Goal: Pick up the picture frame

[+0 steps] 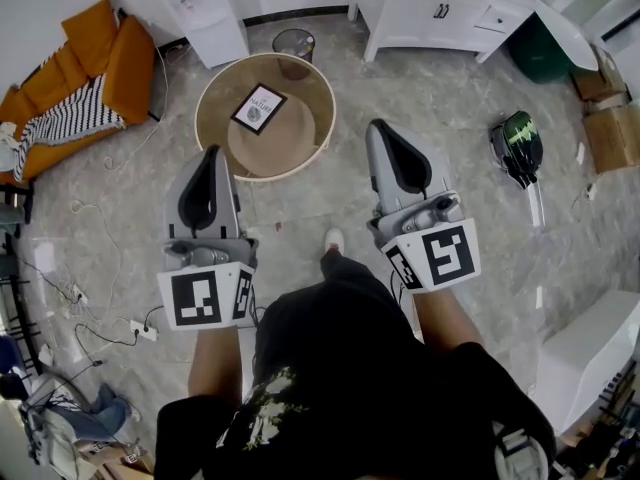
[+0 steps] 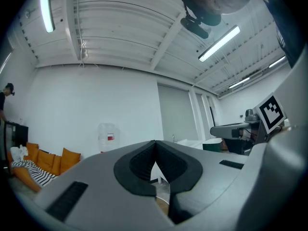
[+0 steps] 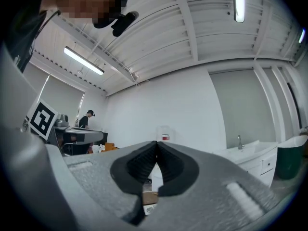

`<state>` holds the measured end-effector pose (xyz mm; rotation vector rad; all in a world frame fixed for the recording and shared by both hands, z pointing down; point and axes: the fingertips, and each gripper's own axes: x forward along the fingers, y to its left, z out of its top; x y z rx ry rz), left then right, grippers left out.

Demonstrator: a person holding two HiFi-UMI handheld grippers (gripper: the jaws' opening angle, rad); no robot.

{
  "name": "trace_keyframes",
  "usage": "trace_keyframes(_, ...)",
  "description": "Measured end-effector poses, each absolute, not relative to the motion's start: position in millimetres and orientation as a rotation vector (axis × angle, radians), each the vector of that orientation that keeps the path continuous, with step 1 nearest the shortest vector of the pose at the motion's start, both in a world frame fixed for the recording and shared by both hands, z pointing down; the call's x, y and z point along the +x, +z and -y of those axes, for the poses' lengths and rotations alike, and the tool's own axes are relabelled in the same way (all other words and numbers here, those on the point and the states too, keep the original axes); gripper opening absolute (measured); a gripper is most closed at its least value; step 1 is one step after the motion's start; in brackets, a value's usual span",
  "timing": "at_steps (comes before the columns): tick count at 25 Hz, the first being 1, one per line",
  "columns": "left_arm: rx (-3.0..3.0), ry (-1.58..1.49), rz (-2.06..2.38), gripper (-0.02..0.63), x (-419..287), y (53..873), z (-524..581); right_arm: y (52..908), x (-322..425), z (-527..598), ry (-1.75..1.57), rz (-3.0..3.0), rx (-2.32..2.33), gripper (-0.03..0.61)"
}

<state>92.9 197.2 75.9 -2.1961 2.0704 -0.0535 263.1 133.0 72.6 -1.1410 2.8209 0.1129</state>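
A black picture frame (image 1: 259, 108) with a white print lies flat on a round wooden table (image 1: 212, 92), ahead of me in the head view. My left gripper (image 1: 212, 152) is held level short of the table's near left rim, shut and empty. My right gripper (image 1: 378, 125) is to the right of the table, also shut with nothing in it. In the left gripper view the jaws (image 2: 155, 142) meet at the tips. The right gripper view shows the same for the right gripper (image 3: 156, 143). Neither gripper touches the frame.
An orange sofa (image 1: 75, 78) with a striped blanket is at the left. A water dispenser (image 1: 203, 13), a waste bin (image 1: 294, 50) and a white cabinet (image 1: 440, 13) line the far wall. Cables (image 1: 100, 268) trail over the floor at left. A green-black helmet (image 1: 518, 146) lies at right.
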Motion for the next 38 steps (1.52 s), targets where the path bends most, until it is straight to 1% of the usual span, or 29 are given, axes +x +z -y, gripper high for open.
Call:
trace_keyframes(4,-2.136,-0.047,-2.123,0.012,91,70,-183,70,257,-108,0.113,-2.838,-1.055,-0.005)
trace_keyframes(10,-2.017,-0.046,-2.243,0.012,70,78,-173,68,229,-80,0.125,-2.867,-0.892,-0.005)
trace_keyframes(14,-1.983,-0.032,-2.282,0.012,76,83,-167,70,228,-74,0.117,-2.880,-0.809,-0.005)
trace_keyframes(24,-1.970,-0.074,-2.333,0.012,79,106,-149,104,235,-49,0.065,-2.926,-0.816,-0.005)
trace_keyframes(30,-1.975,-0.084,-2.328,0.012,78,108,-127,107,238,-28,0.082,-2.923,-0.847,-0.005)
trace_keyframes(38,-1.974,-0.086,-2.336,0.012,64,110,-101,109,220,-2,0.080,-2.938,-0.827,-0.005)
